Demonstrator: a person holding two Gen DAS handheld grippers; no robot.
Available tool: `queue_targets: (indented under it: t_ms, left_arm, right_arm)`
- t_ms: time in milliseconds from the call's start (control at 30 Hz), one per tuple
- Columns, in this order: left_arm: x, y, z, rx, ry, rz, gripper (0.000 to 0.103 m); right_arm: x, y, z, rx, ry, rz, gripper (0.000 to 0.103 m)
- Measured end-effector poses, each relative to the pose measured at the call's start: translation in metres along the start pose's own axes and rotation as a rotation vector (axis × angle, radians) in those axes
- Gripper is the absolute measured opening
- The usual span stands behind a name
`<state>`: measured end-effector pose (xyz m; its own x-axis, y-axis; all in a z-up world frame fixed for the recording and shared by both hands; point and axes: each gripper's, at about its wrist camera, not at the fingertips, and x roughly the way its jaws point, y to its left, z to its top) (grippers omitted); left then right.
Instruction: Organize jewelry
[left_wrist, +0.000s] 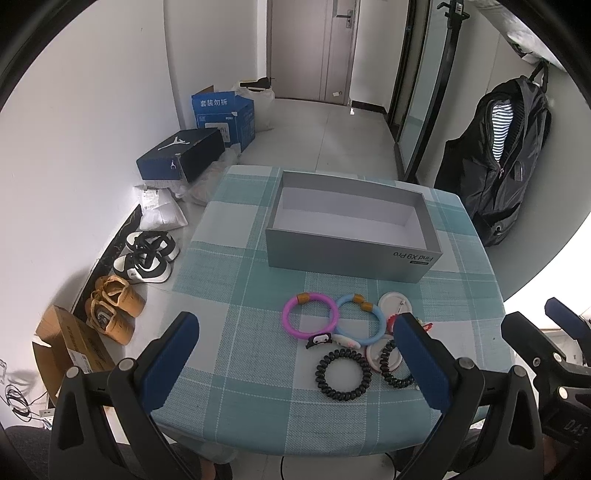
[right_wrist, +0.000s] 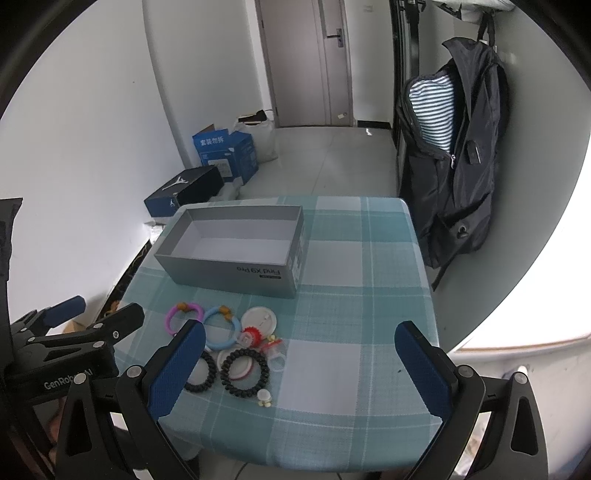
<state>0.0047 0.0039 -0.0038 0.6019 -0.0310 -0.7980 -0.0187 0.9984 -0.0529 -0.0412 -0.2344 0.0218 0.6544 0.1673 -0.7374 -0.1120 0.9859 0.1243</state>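
Jewelry: pink bangle (left_wrist: 311, 316), blue bangle (left_wrist: 361, 319), black coil hair ties (left_wrist: 343, 374), clustered, overlapping.

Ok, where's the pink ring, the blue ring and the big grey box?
pink ring (left_wrist: 286, 321), left wrist view, on its left curve.
blue ring (left_wrist: 380, 325), left wrist view, on its right curve.
grey box (right_wrist: 229, 271), right wrist view, on its near outer wall.

Right side wide open!
Bare worktop (right_wrist: 354, 325) right of the trinket cluster (right_wrist: 236, 343); grey box (right_wrist: 236, 273) blocks beyond.
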Motion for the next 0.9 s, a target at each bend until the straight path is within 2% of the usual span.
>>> queue_targets:
  t_ms: [400, 700, 900]
  left_arm:
    - [0.002, 0.002, -0.001, -0.005, 0.014, -0.011, 0.102]
    - [0.018, 0.023, -0.006, -0.047, 0.084, -0.053, 0.102]
    - [0.036, 0.017, -0.019, -0.004, 0.171, -0.078, 0.102]
  right_arm:
    - [0.002, -0.001, 0.001, -0.005, 0.005, -0.022, 0.103]
    - [-0.001, 0.000, 0.000, -0.042, -0.008, -0.075, 0.103]
    - [0.005, -0.007, 0.000, -0.026, 0.019, -0.067, 0.103]
